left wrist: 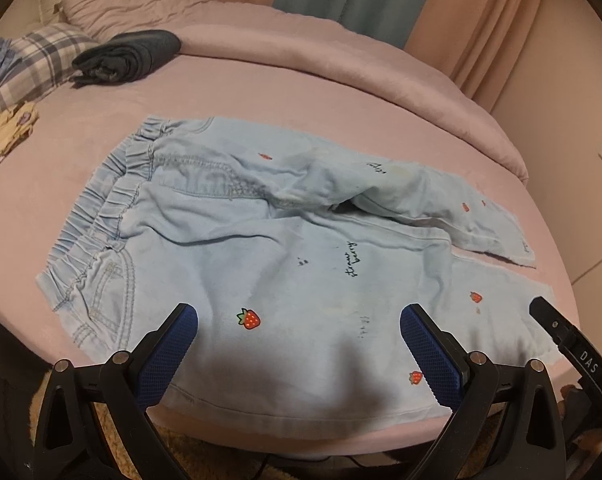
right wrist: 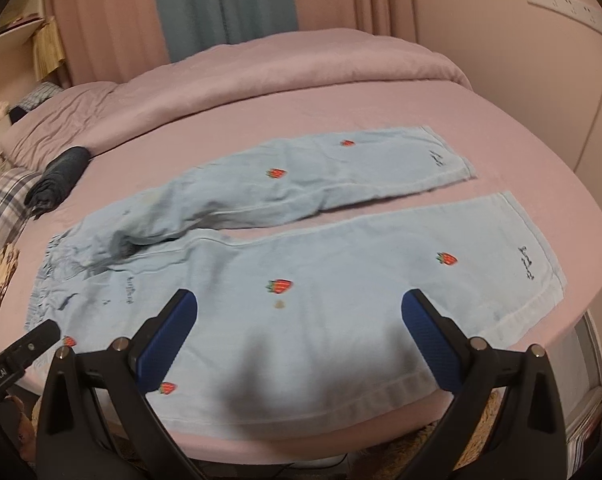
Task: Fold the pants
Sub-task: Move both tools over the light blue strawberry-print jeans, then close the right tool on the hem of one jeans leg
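Note:
Light blue pants with strawberry prints lie spread flat on the pink bed, waistband to the left, two legs apart to the right. In the right wrist view the pants show both legs with their hems at the right. My left gripper is open and empty above the near leg by the hip. My right gripper is open and empty above the near leg, toward the hem. The right gripper's body shows at the left view's right edge; the left one's shows in the right view.
A dark folded garment lies at the back left of the bed, next to plaid cloth and a yellow item. A bunched pink duvet runs along the back. Curtains and a wall stand behind. The bed's front edge is just under both grippers.

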`<state>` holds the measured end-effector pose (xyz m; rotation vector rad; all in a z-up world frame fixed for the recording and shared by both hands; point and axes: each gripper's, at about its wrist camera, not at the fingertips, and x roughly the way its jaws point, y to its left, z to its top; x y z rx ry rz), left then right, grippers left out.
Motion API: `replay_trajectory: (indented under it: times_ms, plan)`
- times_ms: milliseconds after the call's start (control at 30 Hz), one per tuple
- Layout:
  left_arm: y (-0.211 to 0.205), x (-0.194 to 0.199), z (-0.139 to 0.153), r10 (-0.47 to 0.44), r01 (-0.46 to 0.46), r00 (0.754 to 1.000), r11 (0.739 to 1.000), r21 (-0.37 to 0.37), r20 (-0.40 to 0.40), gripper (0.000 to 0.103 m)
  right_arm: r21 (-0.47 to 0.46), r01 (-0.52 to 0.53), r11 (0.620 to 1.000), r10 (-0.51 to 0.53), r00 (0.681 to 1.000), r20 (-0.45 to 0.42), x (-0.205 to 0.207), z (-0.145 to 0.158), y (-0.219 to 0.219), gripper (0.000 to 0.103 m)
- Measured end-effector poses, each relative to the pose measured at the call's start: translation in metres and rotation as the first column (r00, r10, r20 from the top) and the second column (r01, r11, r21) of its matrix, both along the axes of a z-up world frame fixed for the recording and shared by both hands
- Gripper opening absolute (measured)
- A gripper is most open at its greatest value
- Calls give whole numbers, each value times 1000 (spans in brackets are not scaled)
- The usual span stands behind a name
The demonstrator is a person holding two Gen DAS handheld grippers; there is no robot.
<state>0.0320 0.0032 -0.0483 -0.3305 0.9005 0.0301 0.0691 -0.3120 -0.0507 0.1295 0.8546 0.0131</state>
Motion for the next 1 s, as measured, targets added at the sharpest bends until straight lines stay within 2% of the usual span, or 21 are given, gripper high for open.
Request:
replay_trajectory:
  times_ms: [267,533,767,1000]
  plan:
    - [3,9,-21,20,-19,998,1000,22,-61,101,-30,58,998,-60,995,-78,17,-28,-14,103]
    - [7,16,-33,6,-8,995,1000,-26,-95,101,-34,30,999,-33,994,-107,21,-37,-7,103]
    - [9,20,-44,-8,2,993,999,-47,-118,101,-36,24,999,-30,984,-177,29,-58,-2,103]
    - [2,22,-49,-17,16,992,1000,-6,-126,101,-75,17,997,-31,981,-190,29,-63,1,103]
